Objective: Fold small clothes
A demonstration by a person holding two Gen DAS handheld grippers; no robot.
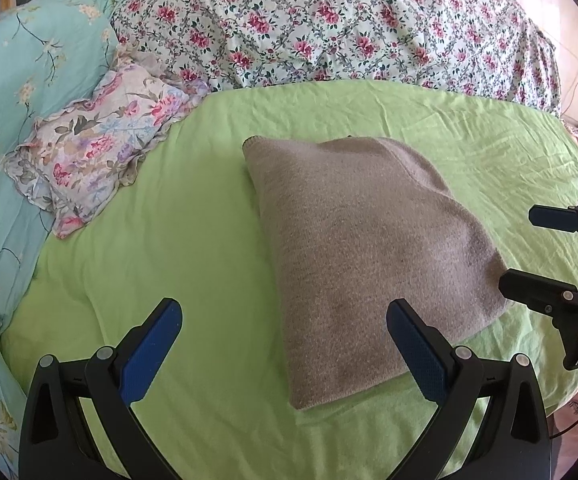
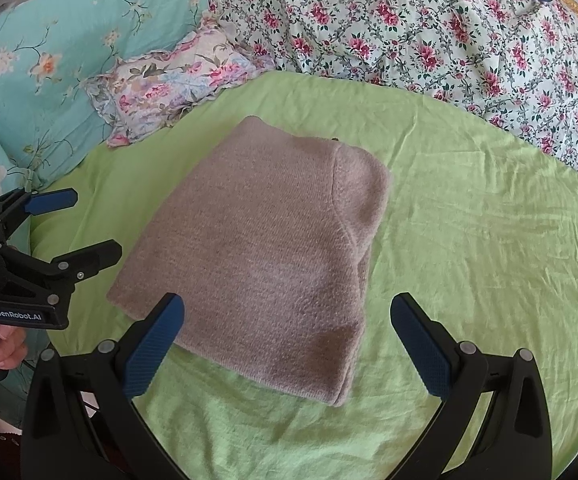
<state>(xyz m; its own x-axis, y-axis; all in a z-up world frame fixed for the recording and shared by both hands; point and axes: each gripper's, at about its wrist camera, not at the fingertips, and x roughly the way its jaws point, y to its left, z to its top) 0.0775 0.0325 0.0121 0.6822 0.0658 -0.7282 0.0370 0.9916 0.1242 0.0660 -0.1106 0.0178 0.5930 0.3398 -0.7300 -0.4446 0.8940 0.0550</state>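
A beige knitted garment (image 1: 365,248) (image 2: 265,248) lies folded into a neat rectangle on the light green sheet (image 1: 177,240) (image 2: 481,248). My left gripper (image 1: 285,344) stands open above the garment's near left corner, nothing between its blue pads. My right gripper (image 2: 289,340) is open too, hovering over the garment's near edge and holding nothing. In the left wrist view the right gripper (image 1: 533,248) shows at the far right, just off the garment's right corner. In the right wrist view the left gripper (image 2: 85,224) appears at the left edge, held by a hand (image 2: 3,344).
A small floral pillow (image 1: 97,152) (image 2: 173,80) lies at the sheet's back left. A teal flowered quilt (image 1: 17,92) (image 2: 61,48) covers the left side. A white quilt with pink flowers (image 1: 329,24) (image 2: 429,28) is heaped along the back.
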